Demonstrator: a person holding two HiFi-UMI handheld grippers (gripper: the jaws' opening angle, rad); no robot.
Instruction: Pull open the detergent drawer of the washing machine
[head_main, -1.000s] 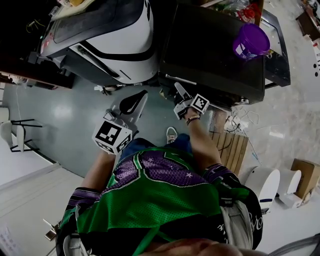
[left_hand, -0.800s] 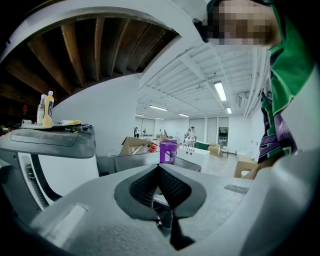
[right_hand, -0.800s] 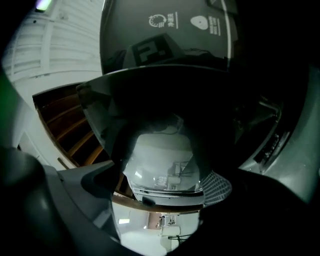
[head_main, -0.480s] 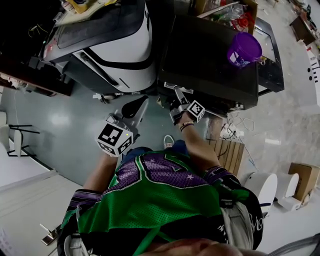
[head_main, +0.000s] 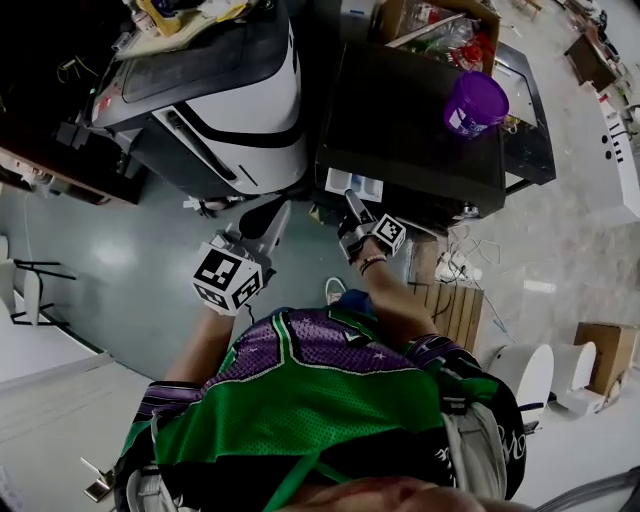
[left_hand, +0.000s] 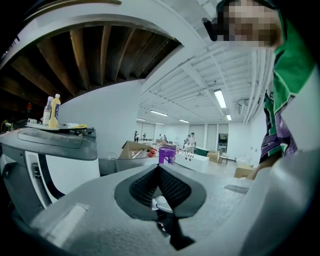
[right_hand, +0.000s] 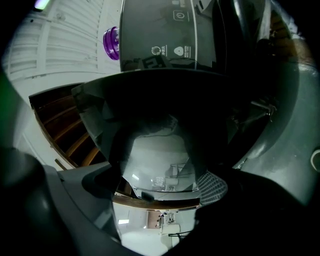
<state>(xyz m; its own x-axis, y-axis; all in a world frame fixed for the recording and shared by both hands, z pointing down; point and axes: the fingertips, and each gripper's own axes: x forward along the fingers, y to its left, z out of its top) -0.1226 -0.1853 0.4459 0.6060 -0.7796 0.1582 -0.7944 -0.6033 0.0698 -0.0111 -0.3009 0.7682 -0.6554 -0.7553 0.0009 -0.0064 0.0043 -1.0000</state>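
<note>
We see the dark washing machine (head_main: 420, 120) with a purple cup (head_main: 474, 103) standing on its lid. The detergent drawer (head_main: 356, 185) sits at the upper left corner of the machine's front. It is drawn part-way out, so its pale inner compartments show against the black casing.

In the right gripper view the drawer's front (right_hand: 160, 150) is a dark, glossy, curved panel that mirrors the room. The right gripper (head_main: 352, 205) has its jaws clenched on that front panel, one on each side of it.

The left gripper (head_main: 272, 222) hangs well apart from the drawer, over the floor in front of a white machine (head_main: 230, 100). In its own view we find its jaws pressed together with nothing between them (left_hand: 159, 172).
</note>
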